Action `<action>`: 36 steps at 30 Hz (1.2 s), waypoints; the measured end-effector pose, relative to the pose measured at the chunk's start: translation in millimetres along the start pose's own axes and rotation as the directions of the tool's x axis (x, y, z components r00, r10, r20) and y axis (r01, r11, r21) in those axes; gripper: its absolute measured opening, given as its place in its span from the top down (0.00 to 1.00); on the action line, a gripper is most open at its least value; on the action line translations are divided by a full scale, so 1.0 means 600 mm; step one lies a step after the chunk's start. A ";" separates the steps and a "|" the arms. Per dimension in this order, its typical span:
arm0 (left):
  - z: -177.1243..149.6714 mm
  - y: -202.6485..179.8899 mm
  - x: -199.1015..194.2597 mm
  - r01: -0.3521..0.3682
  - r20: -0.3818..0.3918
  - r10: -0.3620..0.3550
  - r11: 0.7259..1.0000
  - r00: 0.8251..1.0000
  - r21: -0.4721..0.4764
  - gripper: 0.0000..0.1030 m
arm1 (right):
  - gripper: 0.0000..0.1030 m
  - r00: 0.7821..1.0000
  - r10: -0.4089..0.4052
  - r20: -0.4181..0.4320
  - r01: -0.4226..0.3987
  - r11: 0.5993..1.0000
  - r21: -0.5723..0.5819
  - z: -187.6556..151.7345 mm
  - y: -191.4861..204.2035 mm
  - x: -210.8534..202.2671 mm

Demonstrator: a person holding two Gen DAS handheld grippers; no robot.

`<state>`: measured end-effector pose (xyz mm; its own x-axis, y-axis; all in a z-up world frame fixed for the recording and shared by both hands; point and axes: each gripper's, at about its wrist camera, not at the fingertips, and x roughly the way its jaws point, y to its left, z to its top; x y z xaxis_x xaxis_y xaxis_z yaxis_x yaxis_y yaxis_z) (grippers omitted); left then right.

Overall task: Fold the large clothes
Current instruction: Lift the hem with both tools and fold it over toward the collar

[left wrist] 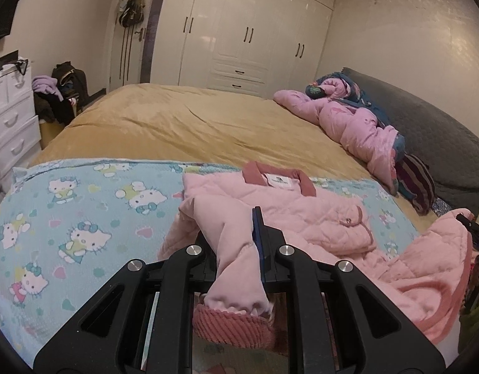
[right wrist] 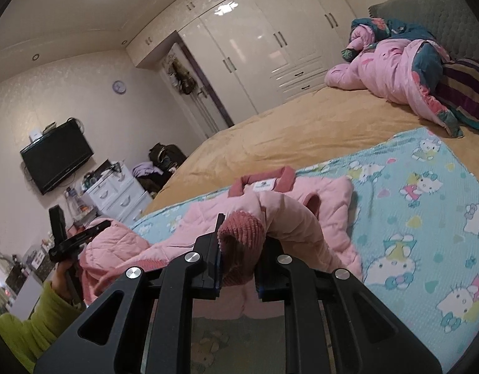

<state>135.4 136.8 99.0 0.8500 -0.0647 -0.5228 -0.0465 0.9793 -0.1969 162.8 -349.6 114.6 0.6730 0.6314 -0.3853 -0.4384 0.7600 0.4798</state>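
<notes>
Fabric fills both near views. The left gripper [left wrist: 239,240] is clamped on a pale pink sleeve [left wrist: 236,268] of the quilted jacket [left wrist: 301,215]; the sleeve hangs back between the fingers toward six o'clock and ends in a darker pink ribbed cuff [left wrist: 230,324]. The right gripper [right wrist: 239,249] is clamped on the other sleeve [right wrist: 289,218] just behind its ribbed cuff [right wrist: 242,227], which bulges up between the fingers.

Past the grippers, the jacket lies on a light blue cartoon-cat blanket [left wrist: 83,218] spread over the near part of the bed. It is pale pink, diamond-quilted, with a dusty-rose collar [left wrist: 280,174] at twelve o'clock framing a white label [left wrist: 280,182]. In the left wrist view its body runs off toward four o'clock, puffy and creased, with rose trim along one edge. In the right wrist view, a green sleeve [right wrist: 30,321] and the other handheld tool show at eight o'clock beside the jacket's bunched hem.

Farther on, a mustard-yellow bedspread [left wrist: 183,124] covers the mattress. At two o'clock a rumpled pink and navy comforter [left wrist: 354,118] is heaped against a grey padded headboard [left wrist: 432,131]. White wardrobe doors [left wrist: 245,31] close the far wall, and a white drawer chest [left wrist: 12,118] stands at nine o'clock.
</notes>
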 end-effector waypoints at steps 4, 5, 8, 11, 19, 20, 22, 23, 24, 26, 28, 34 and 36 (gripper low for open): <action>0.025 -0.001 0.020 -0.020 0.007 0.020 1.000 1.000 0.011 0.92 | 0.86 0.999 -0.024 0.024 0.024 1.000 0.003 0.031 -0.013 0.019; 0.033 -0.003 0.028 -0.026 0.010 0.026 1.000 1.000 0.017 0.92 | 0.86 0.999 -0.029 0.028 0.028 1.000 0.005 0.039 -0.016 0.024; 0.054 -0.004 0.047 -0.043 0.015 0.043 0.999 0.999 0.028 0.92 | 0.86 0.998 -0.045 0.037 0.044 0.999 0.004 0.060 -0.026 0.041; 0.071 -0.004 0.063 -0.054 0.019 0.054 0.998 0.998 0.032 0.92 | 0.86 0.998 -0.054 0.044 0.054 0.999 0.005 0.080 -0.036 0.059; 0.109 -0.004 0.111 -0.097 0.022 0.096 0.994 0.995 0.049 0.92 | 0.86 0.994 -0.099 0.046 0.099 0.995 -0.003 0.131 -0.066 0.115; 0.113 -0.004 0.116 -0.099 0.021 0.098 0.994 0.995 0.050 0.92 | 0.86 0.993 -0.105 0.045 0.105 0.994 -0.002 0.135 -0.071 0.121; 0.116 -0.004 0.125 -0.105 0.020 0.104 0.993 0.994 0.051 0.92 | 0.86 0.993 -0.113 0.043 0.113 0.994 0.004 0.142 -0.079 0.134; 0.118 -0.003 0.132 -0.109 0.018 0.108 0.993 0.994 0.053 0.92 | 0.86 0.992 -0.115 0.042 0.115 0.993 0.006 0.145 -0.083 0.140; 0.119 -0.003 0.137 -0.111 0.018 0.110 0.992 0.994 0.053 0.92 | 0.86 0.992 -0.117 0.040 0.117 0.993 0.008 0.147 -0.087 0.145; 0.123 -0.002 0.152 -0.119 0.010 0.119 0.991 0.993 0.059 0.92 | 0.86 0.992 -0.122 0.033 0.122 0.992 0.014 0.151 -0.097 0.159; 0.125 -0.001 0.167 -0.125 0.001 0.125 0.990 0.992 0.062 0.92 | 0.86 0.992 -0.128 0.021 0.127 0.992 0.028 0.155 -0.110 0.176; 0.126 0.003 0.222 -0.150 -0.036 0.153 0.986 0.988 0.076 0.91 | 0.86 0.987 -0.155 -0.035 0.157 0.984 0.088 0.157 -0.155 0.234; 0.125 0.005 0.242 -0.157 -0.049 0.161 0.984 0.986 0.078 0.91 | 0.86 0.985 -0.165 -0.055 0.170 0.980 0.104 0.157 -0.169 0.257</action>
<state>298.1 144.8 84.4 0.8044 0.0847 -0.5881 -0.1384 0.9893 -0.0469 367.0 -344.1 80.8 0.7024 0.5047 -0.5019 -0.2531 0.8362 0.4865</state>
